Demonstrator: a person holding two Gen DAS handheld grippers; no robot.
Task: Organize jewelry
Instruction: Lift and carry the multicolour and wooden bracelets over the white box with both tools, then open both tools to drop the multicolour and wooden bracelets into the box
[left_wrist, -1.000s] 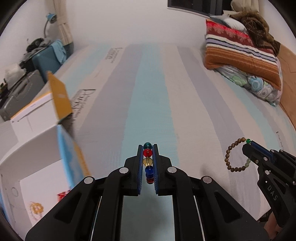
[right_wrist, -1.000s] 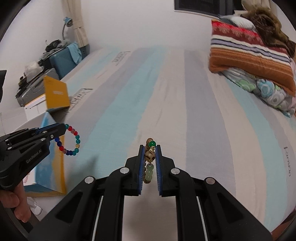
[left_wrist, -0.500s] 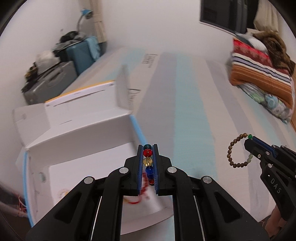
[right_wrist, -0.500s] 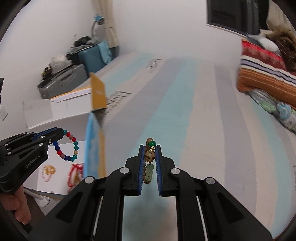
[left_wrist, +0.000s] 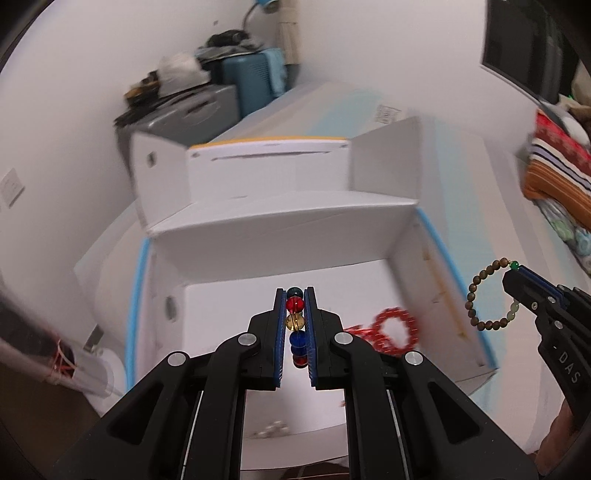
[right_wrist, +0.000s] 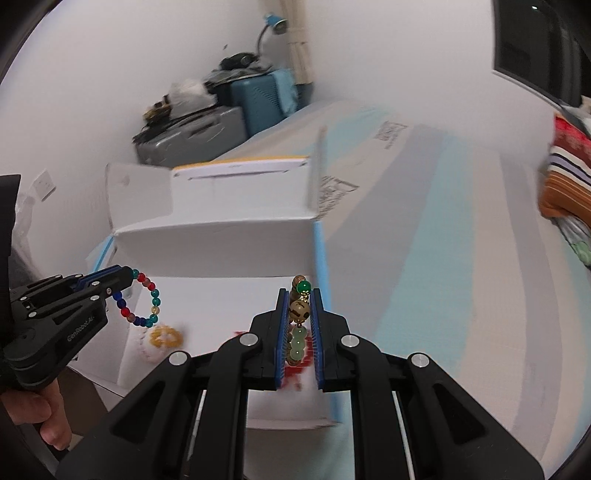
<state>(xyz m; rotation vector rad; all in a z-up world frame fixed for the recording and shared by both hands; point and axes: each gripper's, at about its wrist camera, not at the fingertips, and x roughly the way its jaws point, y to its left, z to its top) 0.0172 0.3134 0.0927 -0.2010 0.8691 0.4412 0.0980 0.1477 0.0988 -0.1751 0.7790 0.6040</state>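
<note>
Our left gripper clamped on a glass-bead bracelet, our right gripper clamped on a wooden bracelet, both over the white box, red bracelet inside near its right wall, yellow bracelet seen only in the right view.

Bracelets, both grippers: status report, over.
Left gripper shut on multicolour bracelet. Right gripper shut on wooden bracelet. Both over open white box; nothing blocking.
</note>
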